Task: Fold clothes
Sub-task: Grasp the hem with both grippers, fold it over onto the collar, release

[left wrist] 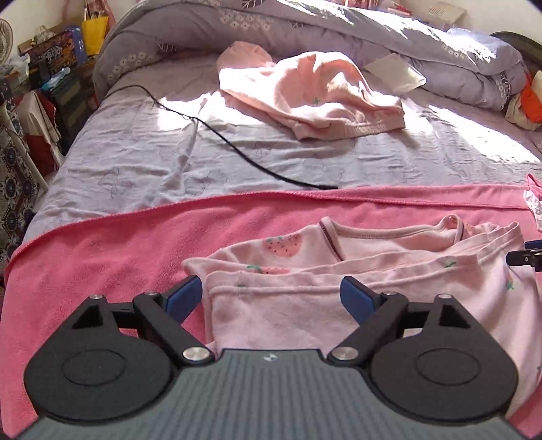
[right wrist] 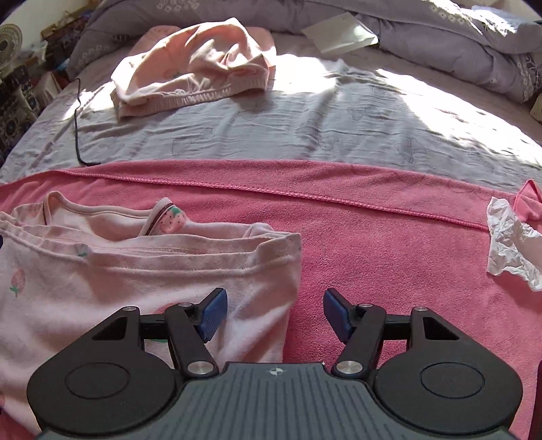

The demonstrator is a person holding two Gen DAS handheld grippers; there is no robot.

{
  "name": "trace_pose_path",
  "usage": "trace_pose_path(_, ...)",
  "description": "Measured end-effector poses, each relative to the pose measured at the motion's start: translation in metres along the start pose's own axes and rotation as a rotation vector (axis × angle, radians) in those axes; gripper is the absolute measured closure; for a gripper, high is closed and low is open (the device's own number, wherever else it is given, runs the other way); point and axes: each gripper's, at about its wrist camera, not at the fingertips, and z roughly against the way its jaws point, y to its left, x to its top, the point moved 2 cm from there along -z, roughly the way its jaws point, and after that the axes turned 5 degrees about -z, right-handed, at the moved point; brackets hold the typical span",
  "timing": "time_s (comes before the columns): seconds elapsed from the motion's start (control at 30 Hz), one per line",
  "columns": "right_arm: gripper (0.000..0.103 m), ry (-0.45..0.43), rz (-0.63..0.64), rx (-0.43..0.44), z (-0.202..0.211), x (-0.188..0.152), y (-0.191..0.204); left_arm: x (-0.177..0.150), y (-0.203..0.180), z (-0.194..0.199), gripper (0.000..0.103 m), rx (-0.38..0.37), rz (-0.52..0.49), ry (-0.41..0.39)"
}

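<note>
Pink strawberry shirt [left wrist: 355, 291], half-folded on the pink towel [right wrist: 372, 216], long axis left-right: my left gripper [left wrist: 271, 298] straddles its left edge, my right gripper [right wrist: 274, 314] its right, both unclamped.

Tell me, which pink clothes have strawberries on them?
The strawberry-print shirt lying on the pink towel near the grippers; the crumpled pink garment farther back shows none.

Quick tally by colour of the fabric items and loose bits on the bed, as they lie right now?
Pale pink strawberry top, on the towel: 1
Peach-pink garment, bunched on the sheet: 1
Hot pink towel: 1
Grey quilt: 1
Black cable: 1
White crumpled paper: 1
White flat paper: 1
Total: 7
</note>
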Motion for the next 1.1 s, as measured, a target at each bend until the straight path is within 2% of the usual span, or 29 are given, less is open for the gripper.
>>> trace_pose_path(0.07,0.038,-0.003,-0.016,0.000,-0.003,0.002,-0.002,-0.001,-0.005,-0.008,0.013,0.019,-0.025,0.044)
trace_pose_path(0.1,0.038,0.001,-0.027,0.005,-0.005,0.002,-0.003,-0.004,-0.006,-0.018,0.014,0.032,-0.024,0.095)
trace_pose_path(0.13,0.039,0.007,-0.037,0.010,-0.008,0.002,-0.004,-0.008,-0.003,-0.026,0.024,0.048,0.003,0.137)
trace_pose_path(0.17,0.041,0.014,-0.042,0.018,-0.011,0.001,-0.003,-0.012,0.000,-0.033,0.030,0.063,0.034,0.178)
trace_pose_path(0.2,0.043,0.018,-0.038,0.023,-0.012,0.000,-0.001,-0.013,0.005,-0.033,0.033,0.053,0.096,0.171)
trace_pose_path(0.27,0.056,0.012,-0.023,0.037,-0.010,-0.001,0.003,-0.013,0.008,-0.025,0.052,0.074,0.156,0.135)
trace_pose_path(0.3,0.057,0.009,-0.015,0.036,-0.009,-0.001,0.005,-0.012,0.008,-0.021,0.057,0.096,0.161,0.120)
trace_pose_path(0.37,0.057,0.004,-0.009,0.032,-0.008,-0.002,0.007,-0.012,0.004,-0.015,0.081,0.124,0.142,0.089)
trace_pose_path(0.43,0.057,0.002,-0.031,0.035,-0.008,-0.001,0.004,-0.011,0.000,-0.010,0.088,0.142,0.118,0.067)
trace_pose_path(0.53,0.056,-0.012,-0.093,0.049,-0.006,0.003,-0.003,-0.012,-0.004,-0.008,0.087,0.143,0.088,0.058)
trace_pose_path(0.6,0.056,-0.030,-0.123,0.067,-0.003,0.005,-0.006,-0.013,-0.009,-0.015,0.053,0.134,0.063,0.091)
trace_pose_path(0.63,0.056,-0.036,-0.128,0.069,-0.001,0.005,-0.006,-0.014,-0.012,-0.020,0.027,0.134,0.048,0.126)
trace_pose_path(0.67,0.056,-0.042,-0.131,0.071,0.000,0.005,-0.006,-0.015,-0.015,-0.021,0.025,0.144,0.031,0.119)
trace_pose_path(0.7,0.056,-0.043,-0.122,0.067,0.000,0.004,-0.004,-0.016,-0.019,-0.021,0.030,0.156,0.014,0.107)
trace_pose_path(0.73,0.058,-0.043,-0.110,0.063,0.001,0.003,-0.002,-0.016,-0.022,-0.017,0.047,0.166,-0.007,0.076)
trace_pose_path(0.77,0.066,-0.045,-0.094,0.059,0.002,0.002,0.001,-0.015,-0.025,-0.013,0.073,0.183,-0.020,0.049)
trace_pose_path(0.83,0.085,-0.055,-0.066,0.039,0.005,0.000,0.006,-0.013,-0.022,-0.008,0.097,0.185,0.017,0.029)
trace_pose_path(0.97,0.092,-0.084,-0.069,0.015,0.013,0.000,0.009,-0.009,-0.008,0.005,0.102,0.189,0.117,-0.003)
trace_pose_path(1.07,0.093,-0.114,-0.099,0.007,0.028,0.005,0.009,0.002,0.008,0.026,0.102,0.201,0.185,-0.075)
trace_pose_path(1.1,0.093,-0.141,-0.088,0.002,0.036,0.007,0.011,0.006,0.011,0.029,0.102,0.212,0.178,-0.087)
